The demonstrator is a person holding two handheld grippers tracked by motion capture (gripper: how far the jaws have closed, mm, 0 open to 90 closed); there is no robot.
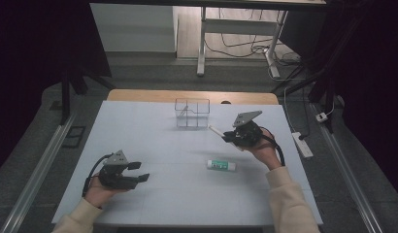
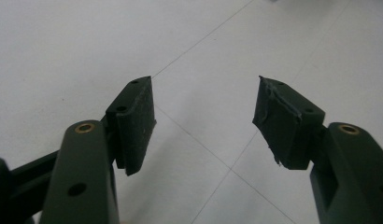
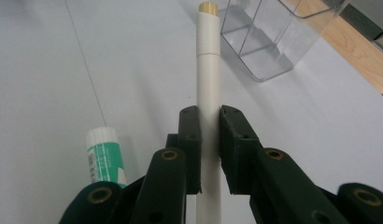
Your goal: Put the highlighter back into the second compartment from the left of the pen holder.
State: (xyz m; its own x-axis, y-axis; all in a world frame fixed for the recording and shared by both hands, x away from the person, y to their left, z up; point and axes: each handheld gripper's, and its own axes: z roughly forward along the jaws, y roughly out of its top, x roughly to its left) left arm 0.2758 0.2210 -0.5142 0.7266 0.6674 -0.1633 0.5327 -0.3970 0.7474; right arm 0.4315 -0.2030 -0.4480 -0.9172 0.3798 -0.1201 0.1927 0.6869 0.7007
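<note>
Black jaws of the right tongs (image 3: pixel 209 140) were clamped on a white pen (image 3: pixel 209 88), which ran straight out between them with its tan-tipped end pointing toward the clear organizer (image 3: pixel 269 44). From above, the right tongs (image 1: pixel 225 135) held the pen (image 1: pixel 216 131) off the counter (image 1: pixel 153 141), just in front of and to the right of the organizer (image 1: pixel 192 113). To finish the drop well, I judged the pen should be tilted tip-down and lined up over one compartment before the jaws let go. Across the counter, the left tongs (image 1: pixel 140 172) stood wide open with nothing between them, low over bare surface. A green-and-white glue stick (image 1: pixel 221 165) lay between the two hands; the right gripper view showed its cap end (image 3: pixel 103 156) just left of the jaws, while the high view gave its whole length.
</note>
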